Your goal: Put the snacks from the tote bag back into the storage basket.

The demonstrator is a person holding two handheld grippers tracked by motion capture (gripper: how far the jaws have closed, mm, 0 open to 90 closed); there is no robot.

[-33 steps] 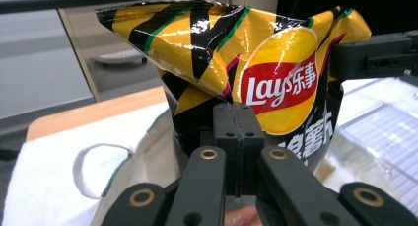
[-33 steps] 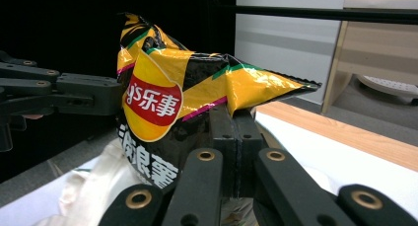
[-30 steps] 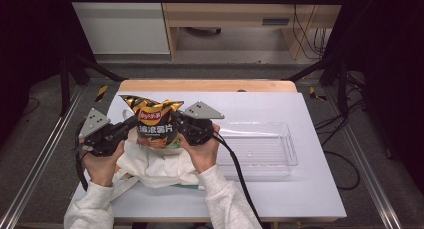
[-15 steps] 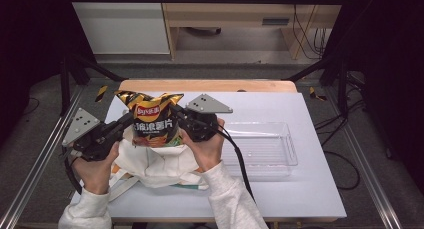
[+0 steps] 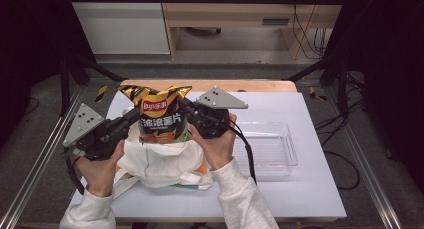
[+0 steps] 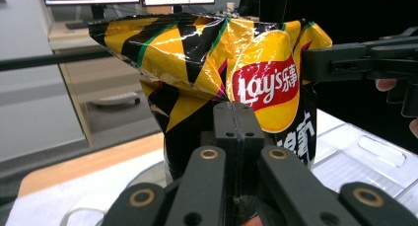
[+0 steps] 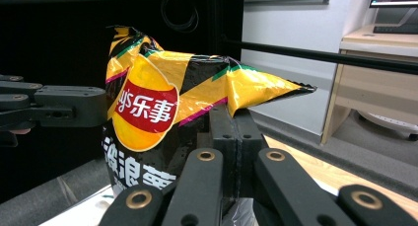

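A yellow, black and red chip bag (image 5: 161, 116) stands upright above a cream cloth bag (image 5: 159, 161) near the table's left middle. My left gripper (image 5: 134, 116) is shut on the chip bag's left edge; in the left gripper view the chip bag (image 6: 236, 78) rises right behind the closed left gripper (image 6: 235, 130). My right gripper (image 5: 184, 107) is shut on the chip bag's right edge, and in the right gripper view the chip bag (image 7: 157, 117) sits against the closed right gripper (image 7: 235, 132). The chip bag's bottom sits in the cloth bag's mouth.
A clear plastic tray (image 5: 272, 149) lies on the white table (image 5: 310, 189) to the right of my right hand. A wooden strip (image 5: 240, 85) runs along the table's far edge. Metal frame rails (image 5: 35, 164) flank the table.
Both grippers have risen a little with the chip bag, lifting it higher out of the cloth bag. The left gripper has swung outward to the left.
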